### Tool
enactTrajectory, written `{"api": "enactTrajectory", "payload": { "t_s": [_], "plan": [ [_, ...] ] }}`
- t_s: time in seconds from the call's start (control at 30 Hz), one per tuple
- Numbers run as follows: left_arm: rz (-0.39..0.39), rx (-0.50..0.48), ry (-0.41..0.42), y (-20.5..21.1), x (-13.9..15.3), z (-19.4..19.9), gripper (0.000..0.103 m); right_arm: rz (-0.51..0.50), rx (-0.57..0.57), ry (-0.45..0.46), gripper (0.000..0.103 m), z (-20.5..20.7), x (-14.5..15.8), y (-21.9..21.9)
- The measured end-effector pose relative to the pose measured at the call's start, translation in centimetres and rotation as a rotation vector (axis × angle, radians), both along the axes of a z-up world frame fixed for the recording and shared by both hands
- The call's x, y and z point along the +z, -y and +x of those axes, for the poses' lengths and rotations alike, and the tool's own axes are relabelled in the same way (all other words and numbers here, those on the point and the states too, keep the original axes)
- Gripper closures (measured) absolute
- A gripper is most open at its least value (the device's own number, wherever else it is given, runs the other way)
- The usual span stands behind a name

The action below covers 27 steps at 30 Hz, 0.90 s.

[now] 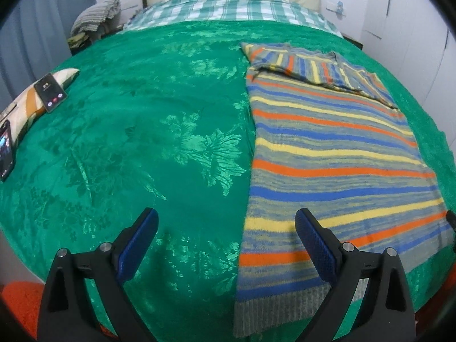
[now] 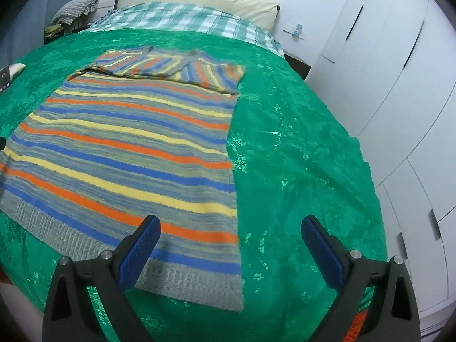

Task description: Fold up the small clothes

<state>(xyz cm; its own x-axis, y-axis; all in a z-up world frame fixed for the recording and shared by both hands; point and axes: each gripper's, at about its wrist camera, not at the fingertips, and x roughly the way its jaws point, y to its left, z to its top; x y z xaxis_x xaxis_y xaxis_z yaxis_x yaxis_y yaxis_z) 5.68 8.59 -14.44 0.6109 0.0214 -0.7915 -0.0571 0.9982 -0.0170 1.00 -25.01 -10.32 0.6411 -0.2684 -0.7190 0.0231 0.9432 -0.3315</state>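
Sweater (image 1: 327, 154) with orange, yellow, blue and grey stripes lies flat on the green bedspread (image 1: 136, 131), toward the near edge of the bed. Its sleeves (image 2: 171, 67) are already folded in across the top part, far from the grippers. The grey ribbed hem (image 2: 193, 285) is the closest part.

The left gripper (image 1: 226, 239) hangs just above the left bottom corner of the sweater, with its fingers spread wide and nothing between them. The right gripper (image 2: 230, 242) hangs just above the right bottom corner, also spread wide and holding nothing.

I think the next step is to grab the hem and fold the bottom half up to the top. To do it well, each gripper should come down on its own corner and pinch both layers of the knit, not the bedspread under it. Both should lift together and move at the same speed, so the fold stays straight. The hem should land even with the shoulders, on top of the sleeves. The knit looks soft and may stretch or sag in the middle, so go slowly.

No boxes or baskets show here. Two phones (image 1: 51, 92) rest on a small pillow (image 1: 34, 97) at the left side of the bed, well apart from the sweater. A checked blanket (image 1: 228, 8) covers the far end
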Motion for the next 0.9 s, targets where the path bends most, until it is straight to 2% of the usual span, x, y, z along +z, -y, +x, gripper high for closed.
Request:
{"api": "enactTrajectory", "payload": {
  "t_s": [0.23, 0.4, 0.5, 0.57, 0.63, 0.73, 0.9],
  "plan": [
    [-0.004, -0.001, -0.001, 0.0, 0.1, -0.1, 0.006, 0.023, -0.017, -0.014, 0.005, 0.2, -0.1, 0.6],
    [-0.109, -0.008, -0.004, -1.7, 2.3, 2.6, 0.006, 0.079, -0.010, -0.006, 0.005, 0.0, 0.4, 0.7],
    [-0.198, 0.000, 0.018, -3.2, 5.2, 8.2, 0.006, 0.109, 0.000, -0.008, 0.005, 0.3, 0.4, 0.7],
    [-0.242, -0.036, 0.003, -3.2, 6.2, 12.6, 0.006, 0.121, 0.005, -0.013, 0.005, 0.7, 0.3, 0.8],
    [-0.221, -0.054, -0.014, -2.5, 6.4, 17.2, 0.007, 0.132, 0.008, -0.021, 0.005, 1.1, 0.1, 0.8],
    [-0.197, -0.073, -0.060, -1.0, 5.3, 23.1, 0.013, 0.149, 0.007, -0.043, 0.005, 1.4, -0.4, 1.1],
    [-0.264, -0.046, -0.154, 0.7, 1.6, 29.4, 0.014, 0.168, -0.003, -0.078, 0.005, 2.2, -1.1, 1.5]
  ]
}}
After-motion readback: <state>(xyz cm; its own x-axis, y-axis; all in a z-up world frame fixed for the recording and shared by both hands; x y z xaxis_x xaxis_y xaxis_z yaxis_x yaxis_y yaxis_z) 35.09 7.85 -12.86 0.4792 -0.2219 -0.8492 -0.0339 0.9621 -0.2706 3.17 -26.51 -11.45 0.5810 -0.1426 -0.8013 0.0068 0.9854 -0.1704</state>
